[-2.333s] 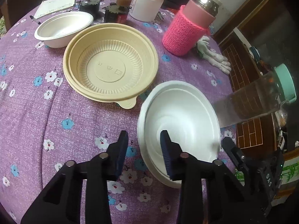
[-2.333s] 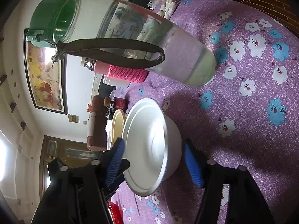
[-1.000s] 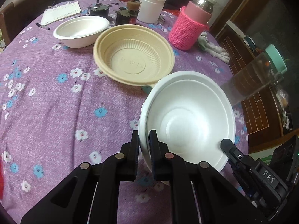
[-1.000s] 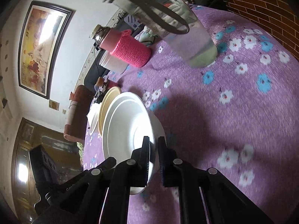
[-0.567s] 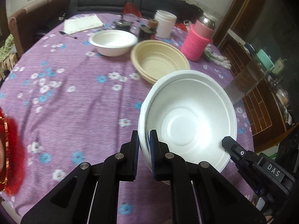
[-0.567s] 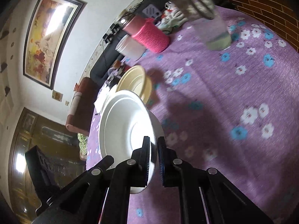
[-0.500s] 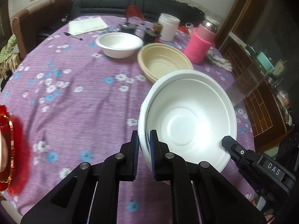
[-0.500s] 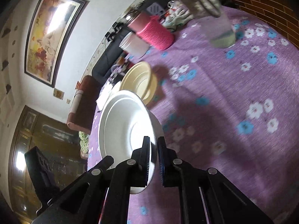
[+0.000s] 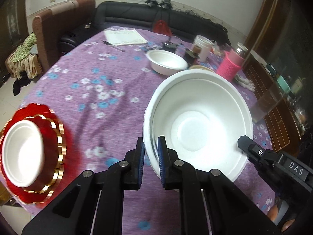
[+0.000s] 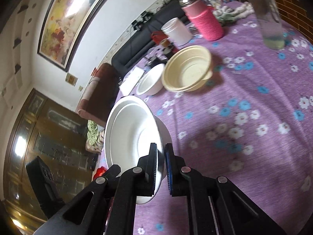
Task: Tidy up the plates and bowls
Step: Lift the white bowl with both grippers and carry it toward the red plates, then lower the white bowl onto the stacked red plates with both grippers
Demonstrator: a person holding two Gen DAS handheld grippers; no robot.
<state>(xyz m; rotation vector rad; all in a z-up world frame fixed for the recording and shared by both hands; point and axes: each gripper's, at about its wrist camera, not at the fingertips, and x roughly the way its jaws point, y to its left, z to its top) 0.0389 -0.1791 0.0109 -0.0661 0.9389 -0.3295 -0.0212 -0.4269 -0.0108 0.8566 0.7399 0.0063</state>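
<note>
The left tongs (image 9: 150, 156) pinch the near-left rim of the large white bowl (image 9: 197, 125), one finger outside the wall and one inside. The right tongs (image 10: 161, 166) pinch the opposite rim of the same bowl (image 10: 133, 137), pressed nearly together on the thin wall. The bowl is clear of the purple flowered table (image 9: 93, 90), suspended between the two tongs and tilted. The left wrist view shows items hidden from the right wrist view: to the left of the left tongs, at the table edge, a red plate with gold trim (image 9: 56, 146) carries a small white bowl (image 9: 22, 152); a notepad (image 9: 125, 37) and a pen (image 9: 113, 46) lie far ahead. The right wrist view shows the tan bowl (image 10: 187, 70) in full, ahead of the right tongs, with a second white bowl (image 10: 150, 80) just beside it on the left; in the left wrist view the tan bowl is almost wholly hidden behind the held bowl. Both views show the pink knitted flask (image 10: 203, 21) and the white jar (image 10: 177, 31) beyond the bowls. A clear bottle (image 10: 271, 17) stands far ahead to the right.
</note>
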